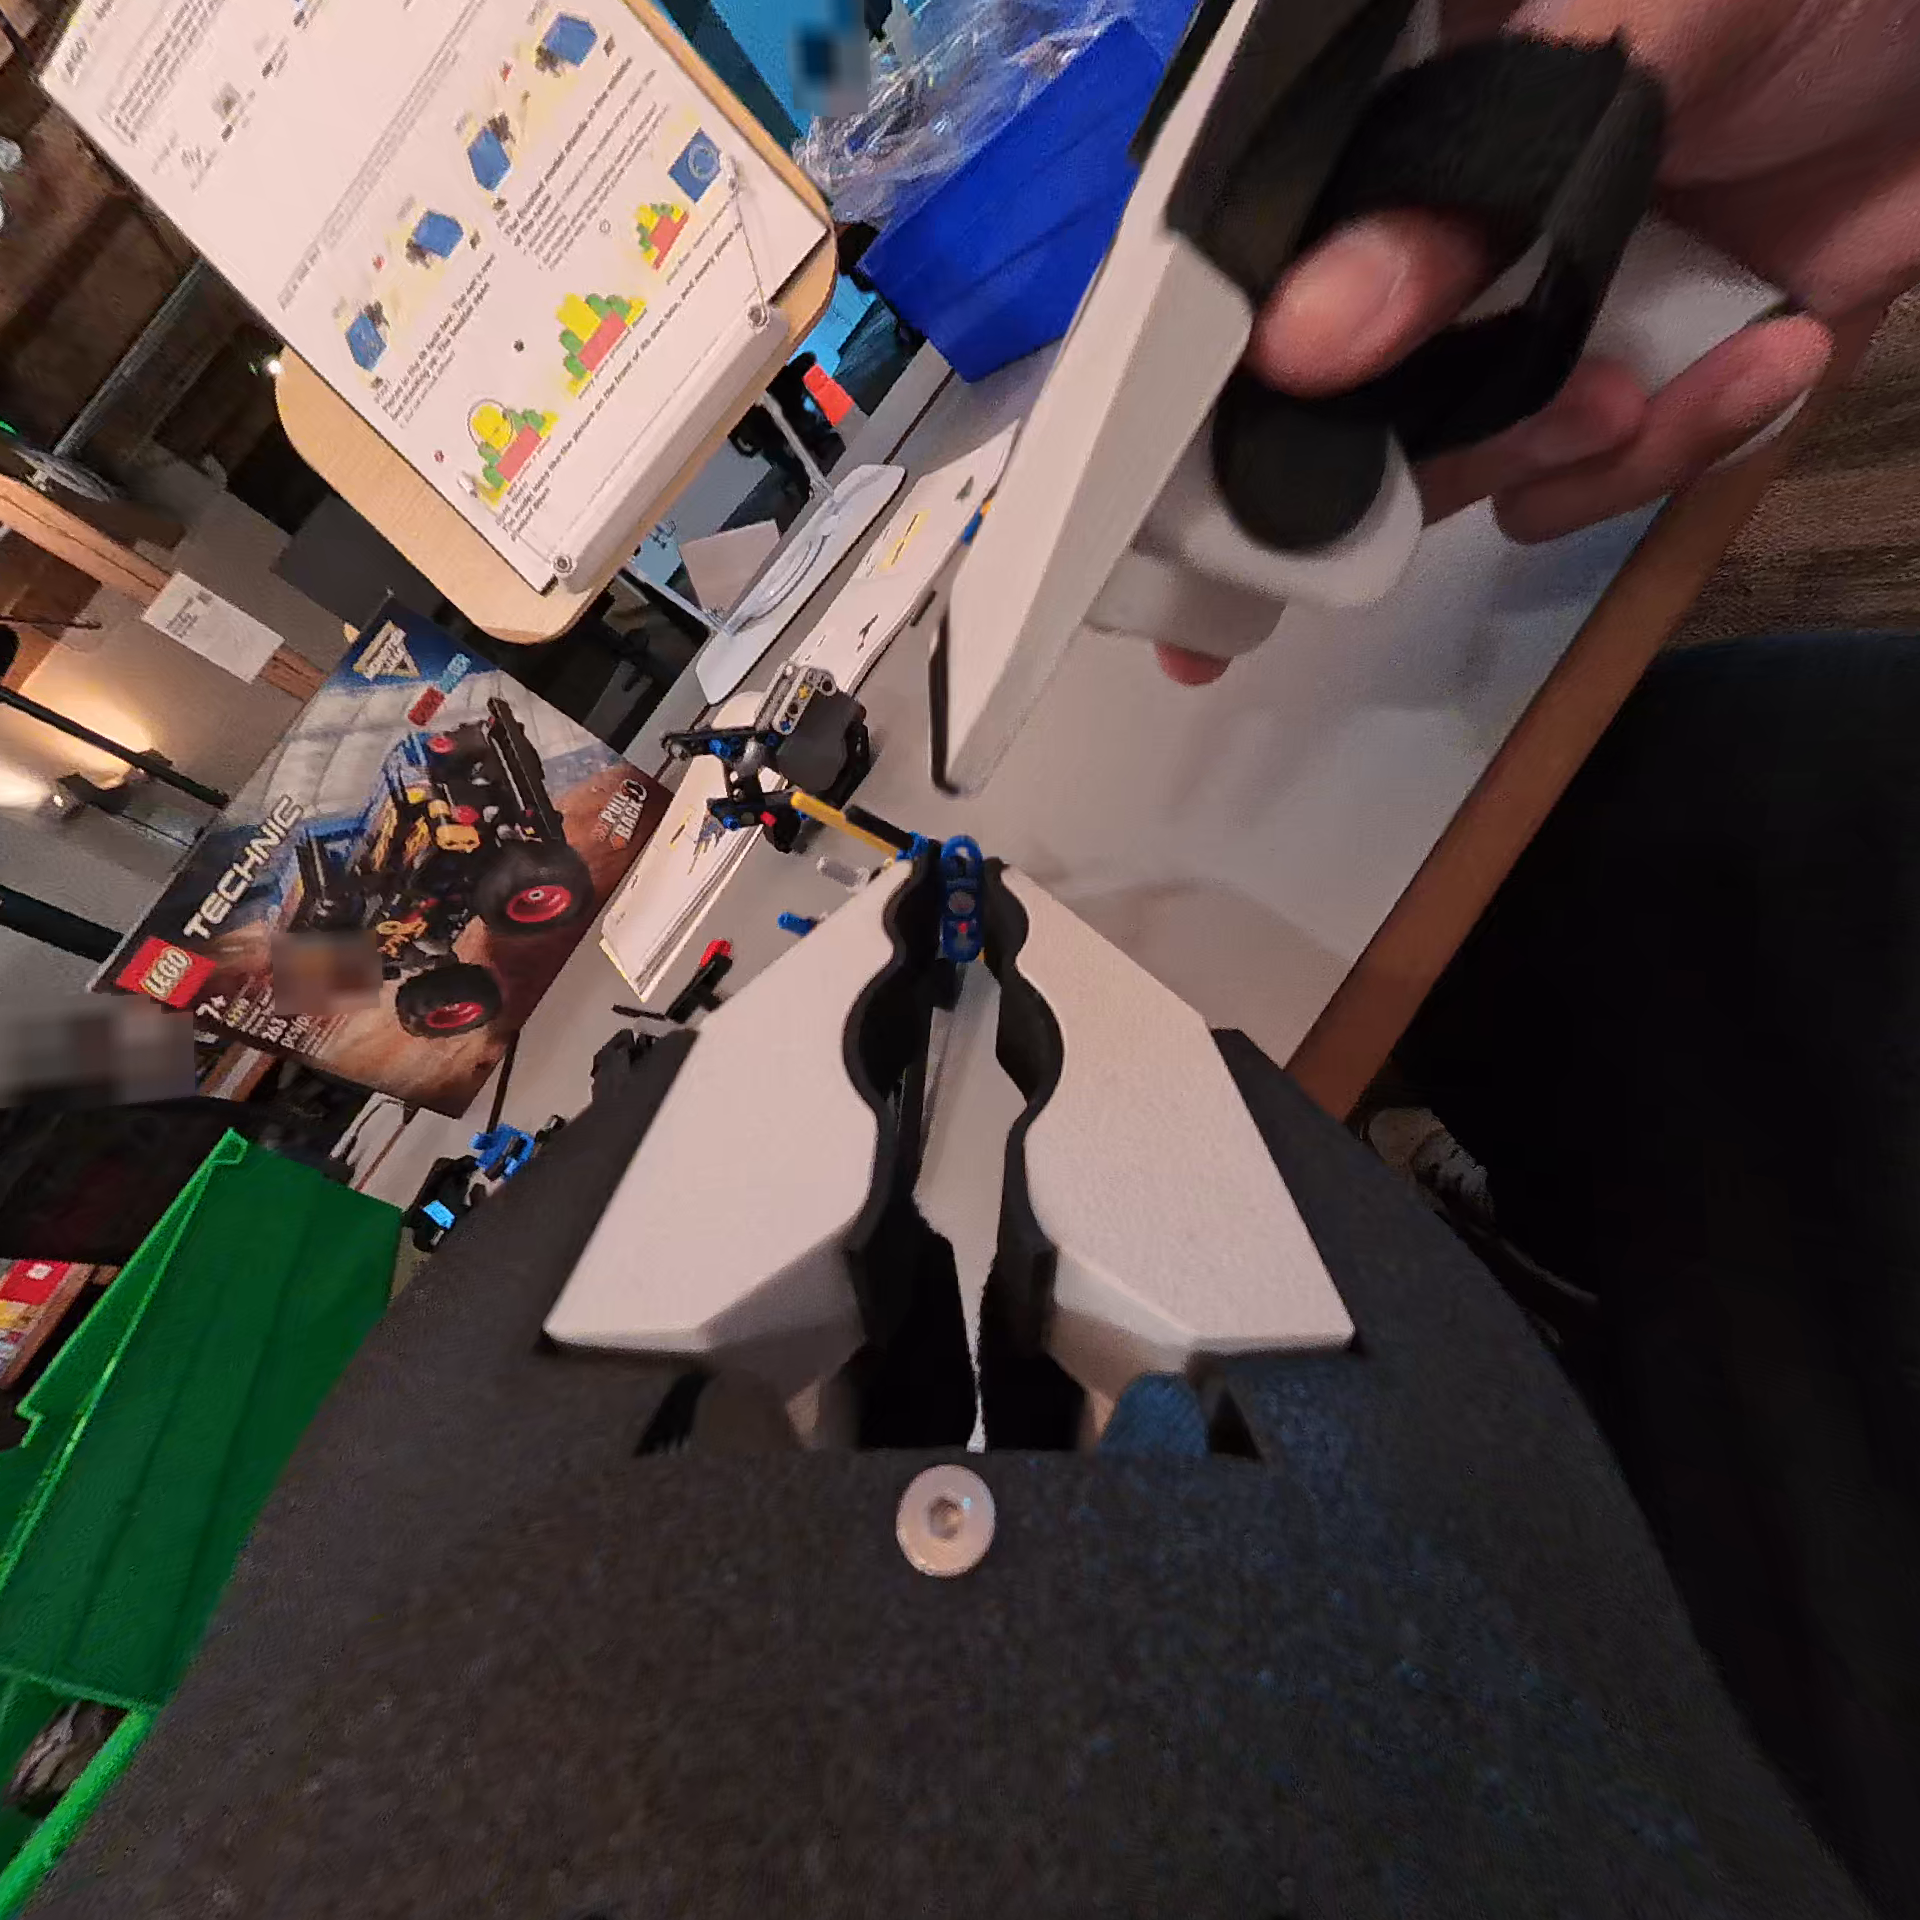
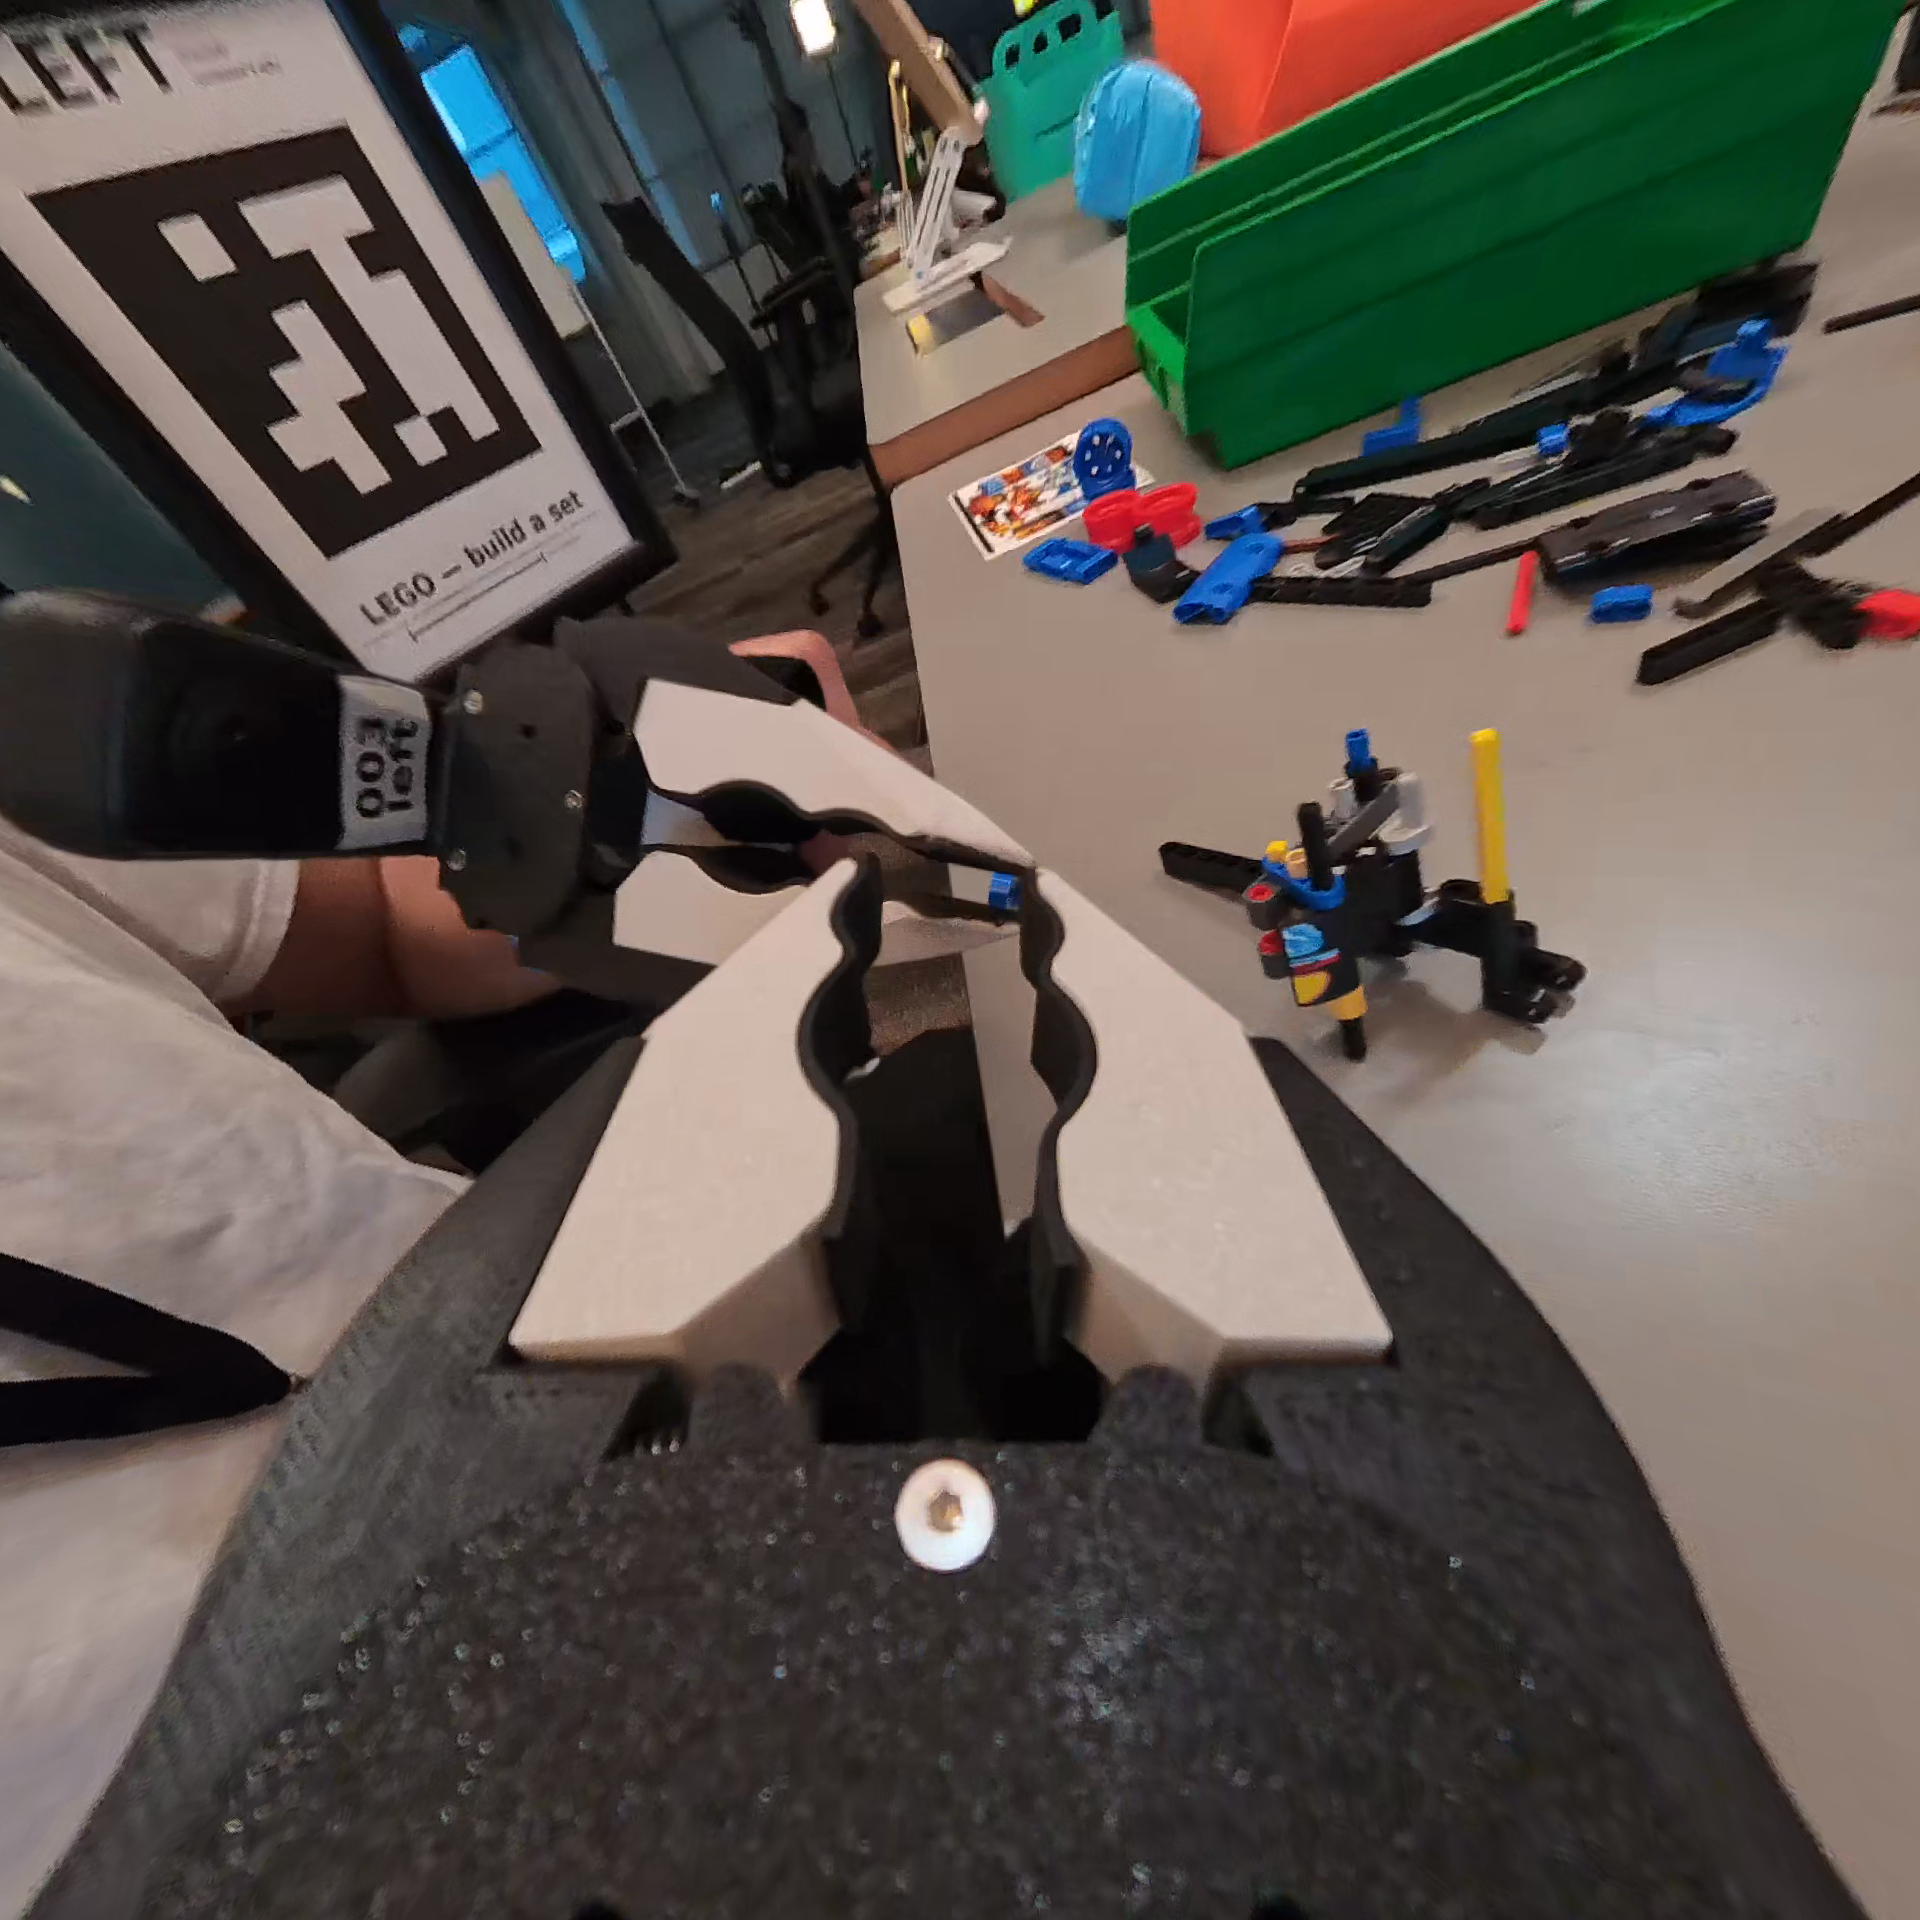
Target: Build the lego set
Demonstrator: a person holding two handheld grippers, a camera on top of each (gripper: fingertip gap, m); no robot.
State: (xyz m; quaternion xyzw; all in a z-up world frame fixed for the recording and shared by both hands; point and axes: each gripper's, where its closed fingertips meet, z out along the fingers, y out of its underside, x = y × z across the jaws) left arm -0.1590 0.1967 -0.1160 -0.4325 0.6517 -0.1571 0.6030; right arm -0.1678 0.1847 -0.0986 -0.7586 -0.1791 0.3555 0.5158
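Note:
My left gripper [image 1: 956,883] is shut on a small blue Lego piece [image 1: 961,906] with holes, with a thin black part running back between the jaws. In the right wrist view the left gripper [image 2: 1023,871] comes in from the left, and the blue piece [image 2: 1003,890] sits at its tips. My right gripper [image 2: 951,878] is open, its fingertips on either side of the blue piece, not closed on it. In the left wrist view the right gripper [image 1: 1091,436] shows side-on, held by a hand. The part-built black, blue and yellow model [image 2: 1351,904] stands on the grey table [image 2: 1558,1247]; it also shows in the left wrist view [image 1: 800,748].
Loose black, blue and red parts [image 2: 1507,520] lie at the far right beside green bins [image 2: 1455,239]. A sticker sheet [image 2: 1029,499] lies near the table corner. The set's box [image 1: 384,862], an instruction booklet [image 1: 686,883], a picture board [image 1: 447,260] and a green bin [image 1: 156,1455] are left.

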